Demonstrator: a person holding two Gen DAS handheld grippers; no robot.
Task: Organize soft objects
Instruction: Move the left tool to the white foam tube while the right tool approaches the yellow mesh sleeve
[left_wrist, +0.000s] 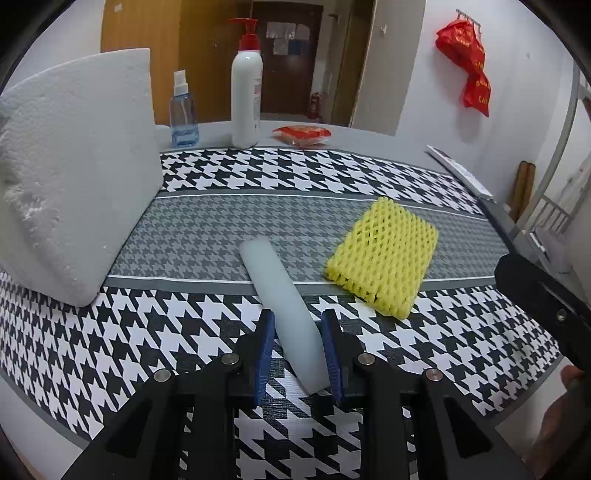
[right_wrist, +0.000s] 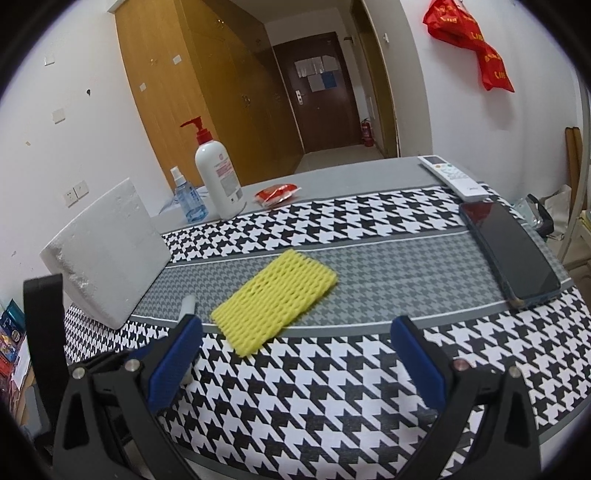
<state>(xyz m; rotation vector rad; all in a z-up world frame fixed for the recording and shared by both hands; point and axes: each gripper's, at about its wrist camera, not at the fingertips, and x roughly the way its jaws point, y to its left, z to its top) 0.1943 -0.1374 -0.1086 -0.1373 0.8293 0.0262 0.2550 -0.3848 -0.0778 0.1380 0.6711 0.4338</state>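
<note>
Listing hazards first: our left gripper (left_wrist: 297, 347) has its blue pads narrowed around the near end of the pale foam stick (left_wrist: 284, 314), which lies slantwise on the houndstooth cloth (left_wrist: 207, 173) of the worktop; the right pad appears to touch it, while on the left side we cannot tell whether a sliver of gap remains. Risk one, in our judgement: the hold sits at one end only, so the long free end may droop, swing or pivot out when lifted. Risk two: soft foam gives under pressure, so a hard squeeze could dent it, a light one let it slip. Risk three: the stick's far part lies near the yellow foam net (left_wrist: 382, 256), and a sweep toward that side could drag it along. Our right gripper (right_wrist: 295, 354) stands wide open and holds nothing, hovering low over the cloth with the net ahead of it. Room and edges: the white polystyrene block (left_wrist: 74, 173) leans at the left, well apart from the stick; the pump bottle (left_wrist: 246, 96), spray bottle (left_wrist: 183, 114) and red packet (left_wrist: 301, 134) stand at the far edge; a phone (right_wrist: 509, 254) and remote (right_wrist: 452, 177) line the right edge. Open cloth between block and net gives the clearest path.
</note>
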